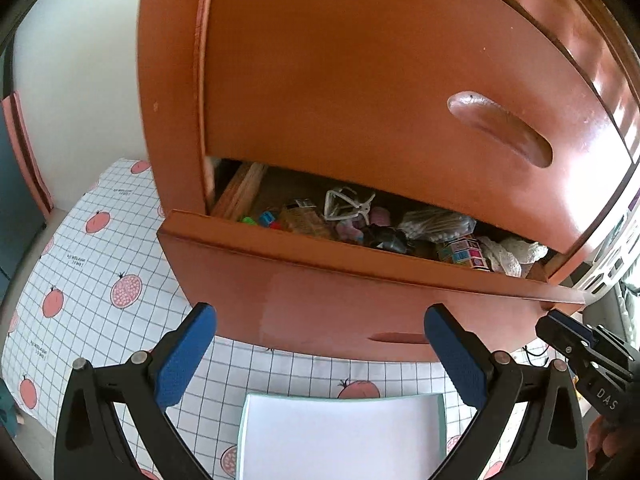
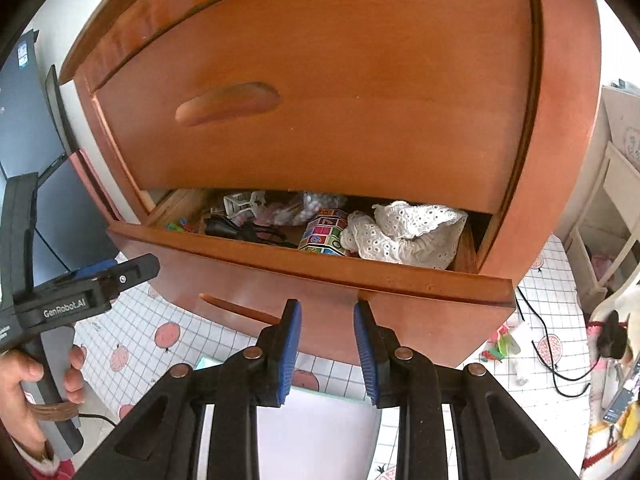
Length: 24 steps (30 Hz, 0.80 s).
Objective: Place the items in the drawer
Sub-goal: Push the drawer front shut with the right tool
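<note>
The lower drawer (image 1: 320, 276) of a brown wooden cabinet stands partly pulled out. Inside lie a white lace cloth (image 2: 404, 232), a colourful number cube (image 2: 326, 232), a black object (image 2: 240, 230), a white plastic frame (image 1: 346, 204) and a bag of cotton swabs (image 1: 436, 224). My left gripper (image 1: 320, 316) hangs open and wide in front of the drawer front, with nothing between its blue pads. My right gripper (image 2: 327, 306) is also before the drawer front (image 2: 280, 276); its pads stand a narrow gap apart and hold nothing. A white box (image 1: 344, 436) lies on the floor under both.
The upper drawer (image 1: 360, 80) is shut. A checked floor mat (image 1: 100, 264) with red fruit prints spreads below the cabinet. A black cable (image 2: 548, 340) and small toys (image 2: 504, 346) lie at the right, near white shelves (image 2: 612, 200). A dark monitor (image 2: 32, 140) stands at the left.
</note>
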### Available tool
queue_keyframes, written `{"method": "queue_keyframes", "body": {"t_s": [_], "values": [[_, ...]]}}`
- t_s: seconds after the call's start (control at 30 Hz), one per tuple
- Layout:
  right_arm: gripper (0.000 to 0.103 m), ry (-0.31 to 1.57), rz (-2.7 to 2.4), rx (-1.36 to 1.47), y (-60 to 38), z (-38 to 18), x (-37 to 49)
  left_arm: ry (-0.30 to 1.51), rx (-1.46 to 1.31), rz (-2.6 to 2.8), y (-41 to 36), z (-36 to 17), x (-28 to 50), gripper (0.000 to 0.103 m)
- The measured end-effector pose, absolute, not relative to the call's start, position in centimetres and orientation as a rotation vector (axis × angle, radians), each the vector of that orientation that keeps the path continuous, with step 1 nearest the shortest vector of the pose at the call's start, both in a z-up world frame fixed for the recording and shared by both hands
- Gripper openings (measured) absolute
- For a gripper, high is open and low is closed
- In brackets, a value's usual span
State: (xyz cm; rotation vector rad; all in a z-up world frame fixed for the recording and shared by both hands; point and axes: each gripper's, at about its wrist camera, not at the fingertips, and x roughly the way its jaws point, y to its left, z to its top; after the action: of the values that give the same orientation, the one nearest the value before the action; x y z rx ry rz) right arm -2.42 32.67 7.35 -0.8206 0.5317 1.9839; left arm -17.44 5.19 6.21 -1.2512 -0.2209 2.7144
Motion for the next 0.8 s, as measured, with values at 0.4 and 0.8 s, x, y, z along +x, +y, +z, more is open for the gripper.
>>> {"method": "queue_keyframes", "body": {"t_s": [0.4, 0.8], "values": [[0.031, 0.557, 1.969, -0.780, 34.7, 6.9, -3.2, -0.197, -1.290, 2.695, 6.3, 4.6, -17.4, 0.103], [0.031, 0.574, 1.947, -0.755, 35.6, 6.5, -4.1, -0.188, -1.305, 2.691, 6.6, 3.9, -16.2, 0.103]]}}
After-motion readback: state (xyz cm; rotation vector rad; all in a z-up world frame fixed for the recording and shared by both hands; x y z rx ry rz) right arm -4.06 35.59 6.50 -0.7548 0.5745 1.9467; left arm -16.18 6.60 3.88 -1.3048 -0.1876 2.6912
